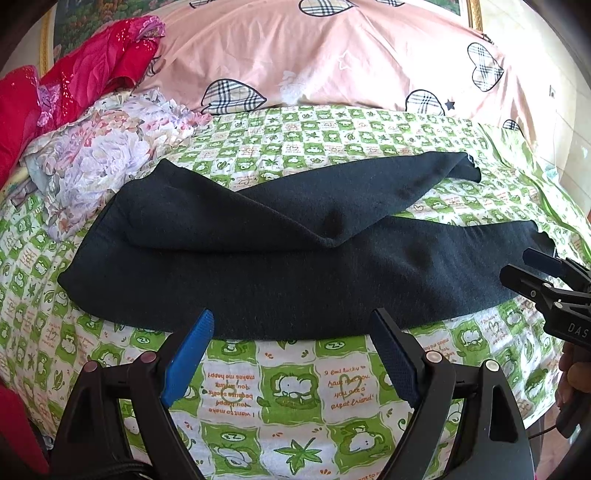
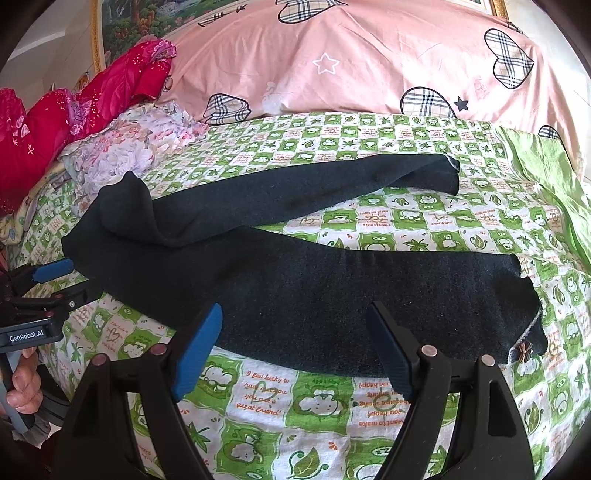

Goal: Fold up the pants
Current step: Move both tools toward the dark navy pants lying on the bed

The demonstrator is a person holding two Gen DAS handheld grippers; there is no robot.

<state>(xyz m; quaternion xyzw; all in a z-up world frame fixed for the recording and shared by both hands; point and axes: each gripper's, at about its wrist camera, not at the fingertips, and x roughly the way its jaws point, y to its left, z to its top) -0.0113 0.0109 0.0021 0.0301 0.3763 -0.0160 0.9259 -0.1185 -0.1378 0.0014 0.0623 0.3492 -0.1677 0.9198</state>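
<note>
Left wrist view: pants [image 1: 258,258] cuffs frayed, indistinct

Framed picture [image 2: 122,22]: cut off by the top edge.
Red quilt [image 1: 22,110]: runs past the left edge.
Sheet under pants [image 2: 295,295]: hidden.
Cuff ornament [image 2: 524,350]: too small to identify.

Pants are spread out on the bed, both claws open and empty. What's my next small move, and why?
Probably bring the far leg onto the near leg: the pants lie splayed in a V. The open right claw and left claw hold nothing.
</note>
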